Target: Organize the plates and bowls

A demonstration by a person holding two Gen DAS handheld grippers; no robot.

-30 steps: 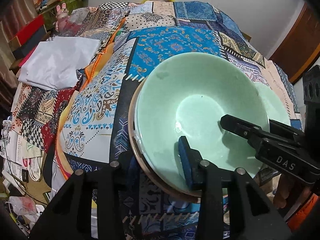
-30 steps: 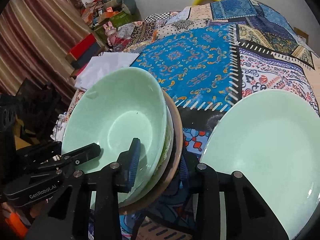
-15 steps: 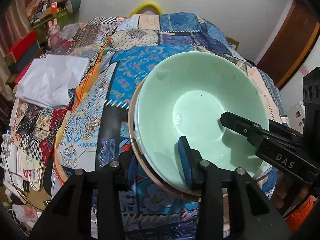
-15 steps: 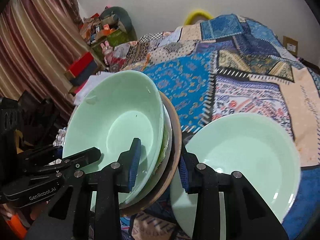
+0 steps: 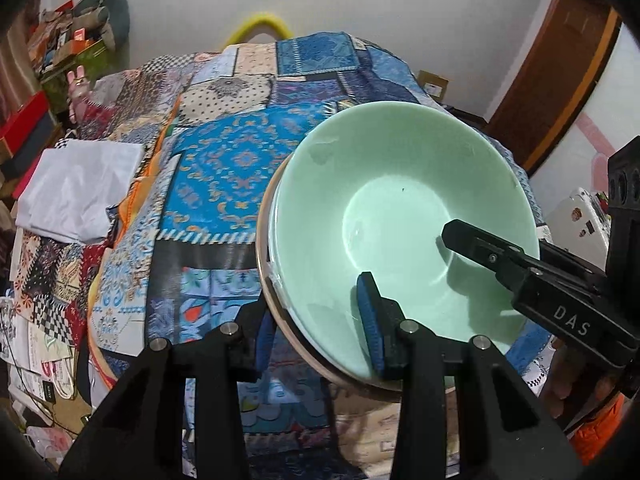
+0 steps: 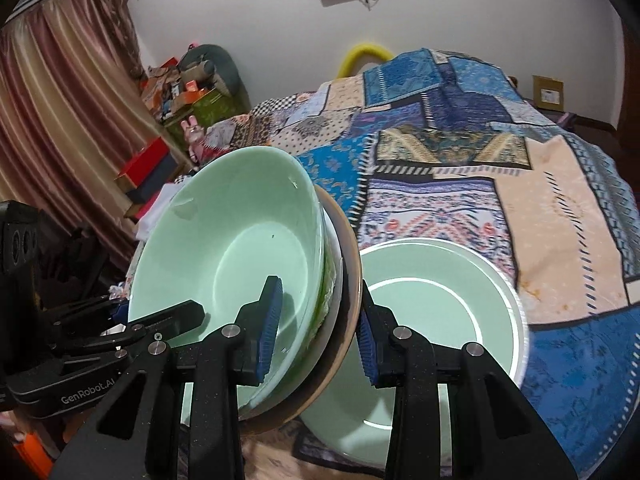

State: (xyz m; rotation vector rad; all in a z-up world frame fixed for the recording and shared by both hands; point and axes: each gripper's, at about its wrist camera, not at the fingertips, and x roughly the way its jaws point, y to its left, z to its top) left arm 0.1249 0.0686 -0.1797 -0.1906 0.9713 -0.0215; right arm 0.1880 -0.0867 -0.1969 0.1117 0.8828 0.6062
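— Above the patchwork bedspread (image 5: 224,168), both grippers carry one stack: a green bowl (image 5: 400,216) nested on a white dish, with a tan plate (image 6: 348,280) underneath. Why two grips on it?

— Judging by the load, a stack of crockery that wide would tip if pinched at one edge only. Each gripper clamps an opposite side of the rim, so the stack sits level enough between them, tilted a little toward the cameras.

— How far are the jaws apart?

— Narrow. The left gripper (image 5: 316,332) has one blue pad inside the bowl and the other under the tan plate, pressing the layers together. The right gripper (image 6: 316,336) does the same on its side: one pad against the bowl's inner wall, one behind the plate's rim. Both are closed firmly on the stack, nothing slack.

— And the other dish?

— A second green bowl (image 6: 440,304) lies on the bedspread, just beside and below the held stack in the right wrist view. Probably it is where the stack goes next, or it joins the pile; that is only a guess.

— Anything else nearby?

— A folded white cloth (image 5: 80,192) lies well apart on the bedspread's far side.
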